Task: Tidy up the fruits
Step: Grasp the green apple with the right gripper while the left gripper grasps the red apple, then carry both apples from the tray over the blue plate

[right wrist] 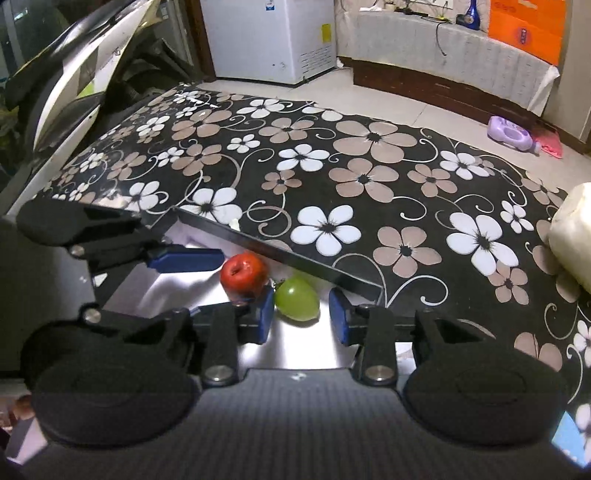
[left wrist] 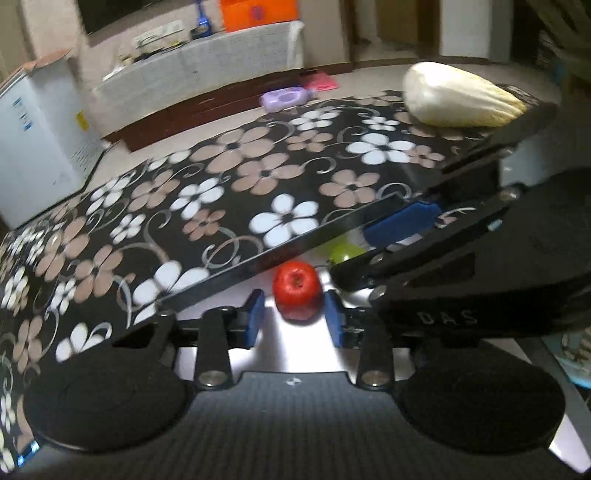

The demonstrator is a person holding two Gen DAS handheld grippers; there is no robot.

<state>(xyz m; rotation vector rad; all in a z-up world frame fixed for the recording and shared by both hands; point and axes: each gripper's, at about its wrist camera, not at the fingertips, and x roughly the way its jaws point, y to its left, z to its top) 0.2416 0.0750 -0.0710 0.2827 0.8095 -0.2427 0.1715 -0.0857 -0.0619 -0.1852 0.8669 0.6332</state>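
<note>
Both grippers are reaching over a shiny steel shelf [right wrist: 166, 291] that is sitting below the edge of a table [right wrist: 369, 177] covered with a black cloth printed with white and tan flowers.

From the left wrist view, the left gripper [left wrist: 294, 317] is standing with its blue pads wide apart, and the red apple [left wrist: 297, 290] is sitting between them; the pads are flanking it just beside its sides, and I cannot tell whether they are touching it. The green fruit [left wrist: 345, 252] is lying farther back, partly hidden under the table edge and behind the right gripper's finger [left wrist: 400, 224], which is crossing in from the right. The letters "DAS" are showing in raised print on that black gripper body.

From the right wrist view, the right gripper [right wrist: 301, 315] is also standing wide, with the green fruit [right wrist: 297, 298] lying between its pads, nearer the left one, gripped by neither. The red apple [right wrist: 243, 275] is touching the green fruit's left side.

A large pale melon-like thing [left wrist: 458, 95] is resting on the far part of the table. On the floor, a purple bottle [right wrist: 511, 133] is lying beside a pink cloth [right wrist: 552, 144]. A white freezer [right wrist: 269, 37] is carrying a blue and a yellow sticker, both too blurred to read. An orange bag [right wrist: 526, 26] is carrying print that is unreadable.
</note>
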